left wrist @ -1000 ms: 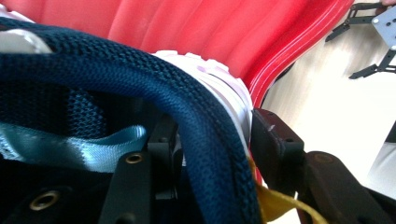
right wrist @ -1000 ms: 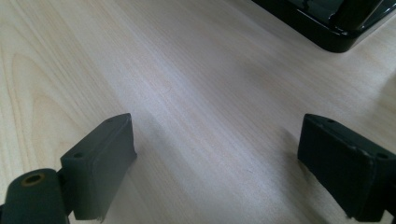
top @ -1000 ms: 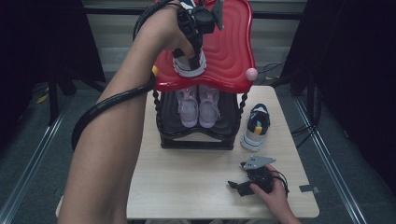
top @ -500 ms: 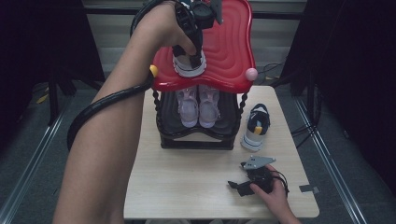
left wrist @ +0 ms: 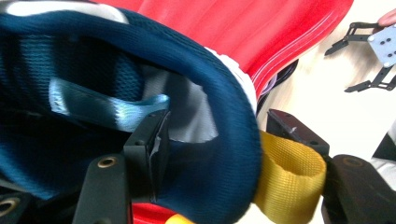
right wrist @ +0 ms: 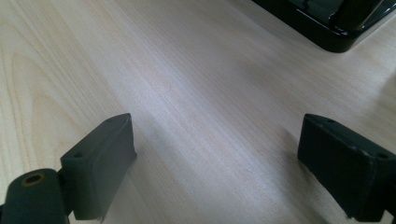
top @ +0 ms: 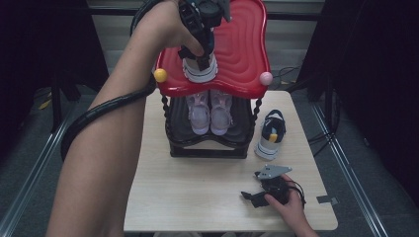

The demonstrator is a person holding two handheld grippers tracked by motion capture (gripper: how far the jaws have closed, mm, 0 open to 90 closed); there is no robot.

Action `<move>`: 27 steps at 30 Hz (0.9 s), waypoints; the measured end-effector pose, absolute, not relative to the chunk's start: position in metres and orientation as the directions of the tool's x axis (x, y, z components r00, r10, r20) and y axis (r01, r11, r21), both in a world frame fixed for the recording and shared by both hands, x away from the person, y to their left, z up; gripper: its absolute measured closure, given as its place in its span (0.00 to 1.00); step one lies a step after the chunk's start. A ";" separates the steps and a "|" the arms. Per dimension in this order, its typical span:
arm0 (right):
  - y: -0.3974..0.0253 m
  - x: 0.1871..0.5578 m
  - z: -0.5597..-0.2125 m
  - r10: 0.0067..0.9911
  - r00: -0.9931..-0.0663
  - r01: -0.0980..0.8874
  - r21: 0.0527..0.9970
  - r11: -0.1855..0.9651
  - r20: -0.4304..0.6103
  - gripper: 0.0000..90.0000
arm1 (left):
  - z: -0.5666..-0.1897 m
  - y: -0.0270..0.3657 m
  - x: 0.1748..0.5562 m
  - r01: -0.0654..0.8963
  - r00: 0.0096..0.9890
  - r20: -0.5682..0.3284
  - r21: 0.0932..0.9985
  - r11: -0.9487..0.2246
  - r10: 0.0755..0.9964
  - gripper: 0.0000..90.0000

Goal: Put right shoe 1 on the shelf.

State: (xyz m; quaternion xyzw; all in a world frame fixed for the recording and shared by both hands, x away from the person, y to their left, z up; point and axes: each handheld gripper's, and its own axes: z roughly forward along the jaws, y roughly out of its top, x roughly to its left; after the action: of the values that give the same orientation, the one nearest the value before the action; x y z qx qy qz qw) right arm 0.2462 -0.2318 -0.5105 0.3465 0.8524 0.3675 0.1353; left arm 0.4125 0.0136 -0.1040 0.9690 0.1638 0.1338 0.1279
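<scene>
Light wood table [top: 197, 197] carries a black shoe rack [top: 207, 148] w/ a red wavy top shelf [top: 242, 54]. 1 navy sneaker [top: 200, 69] sits on the red top; 2 pink shoes [top: 210, 111] side by side on the lower shelf. 1 more sneaker [top: 269, 136] stands on the table just right of the rack. Right gripper [top: 257, 196] rests on the table near the front edge.

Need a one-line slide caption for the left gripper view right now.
Left gripper clamps the padded heel collar of a navy mesh sneaker with yellow pull loop above the glossy red ridged rack top.
</scene>
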 end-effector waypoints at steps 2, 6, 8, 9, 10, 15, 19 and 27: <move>-0.232 0.246 -0.510 0.690 -0.723 0.491 0.720 0.490 0.024 0.11 | -0.103 0.015 0.412 0.280 0.912 0.219 0.291 -0.915 0.348 0.45; -0.232 0.246 -0.510 0.690 -0.723 0.491 0.720 0.490 0.024 0.11 | -0.101 0.017 0.411 0.278 0.914 0.208 0.306 -0.911 0.348 0.45; -0.232 0.246 -0.510 0.690 -0.723 0.491 0.720 0.490 0.024 0.11 | -0.099 0.018 0.410 0.287 0.911 0.204 0.315 -0.905 0.359 0.45; -0.232 0.246 -0.510 0.690 -0.723 0.491 0.720 0.490 0.024 0.12 | -0.098 0.018 0.410 0.282 0.912 0.206 0.314 -0.907 0.355 0.45; -0.232 0.246 -0.510 0.690 -0.723 0.491 0.720 0.490 0.024 0.11 | -0.096 0.019 0.409 0.288 0.908 0.206 0.322 -0.902 0.364 0.44; -0.232 0.246 -0.510 0.690 -0.723 0.491 0.720 0.490 0.024 0.11 | -0.090 0.022 0.407 0.281 0.909 0.212 0.322 -0.904 0.358 0.44; -0.232 0.246 -0.510 0.690 -0.723 0.491 0.720 0.490 0.024 0.11 | -0.086 0.025 0.405 0.289 0.908 0.202 0.333 -0.898 0.367 0.43; -0.232 0.246 -0.510 0.690 -0.723 0.491 0.720 0.490 0.024 0.11 | -0.079 0.034 0.403 0.307 0.902 0.194 0.342 -0.888 0.386 0.41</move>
State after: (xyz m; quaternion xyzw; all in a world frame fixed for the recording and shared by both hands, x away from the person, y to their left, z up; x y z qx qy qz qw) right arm 0.2462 -0.2318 -0.5105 0.3465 0.8524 0.3676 0.1352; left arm 0.4028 0.0337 -0.0791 0.9630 0.1799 0.1293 0.1536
